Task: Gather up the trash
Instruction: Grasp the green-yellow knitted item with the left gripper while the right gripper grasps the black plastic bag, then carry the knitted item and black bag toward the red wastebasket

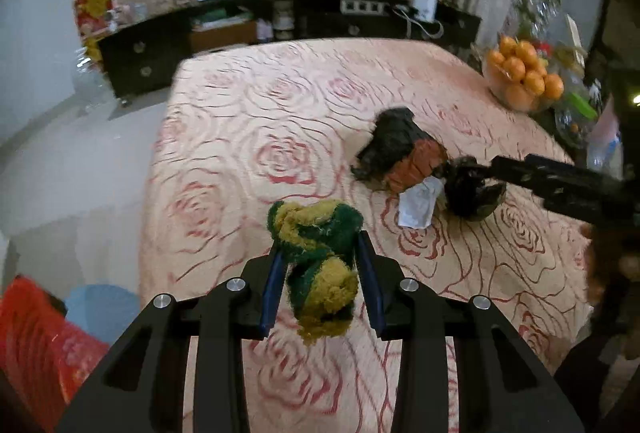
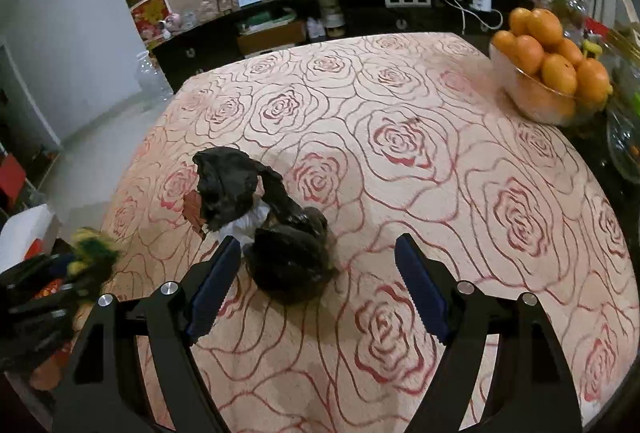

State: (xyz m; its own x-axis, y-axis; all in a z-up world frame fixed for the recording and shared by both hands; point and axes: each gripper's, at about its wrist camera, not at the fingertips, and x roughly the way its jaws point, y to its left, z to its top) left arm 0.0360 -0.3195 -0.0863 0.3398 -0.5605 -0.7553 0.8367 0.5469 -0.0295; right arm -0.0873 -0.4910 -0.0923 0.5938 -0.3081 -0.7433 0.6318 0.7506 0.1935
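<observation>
Left wrist view: we find the left tongs (image 1: 322,265) clamped on a green-and-yellow scrap (image 1: 320,265), lifted off the table (image 1: 240,121).

Right wrist view: right tongs (image 2: 316,287) stand wide, the black bag (image 2: 288,253) between them, untouched. Next, we judge: close on it.

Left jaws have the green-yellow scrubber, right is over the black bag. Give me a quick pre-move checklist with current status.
1. Left gripper clamped on the green-yellow scrubber: ok.
2. Scrubber clear of the tablecloth: ok, it hangs between the jaws.
3. Right gripper open for the black bag: ok, jaws wide.
4. Bag centred between the right jaws: not ok, it sits nearer the left one.
5. White paper and orange wrapper free of the bag: cannot tell.
6. Bin for the trash: cannot tell, none identified.
</observation>
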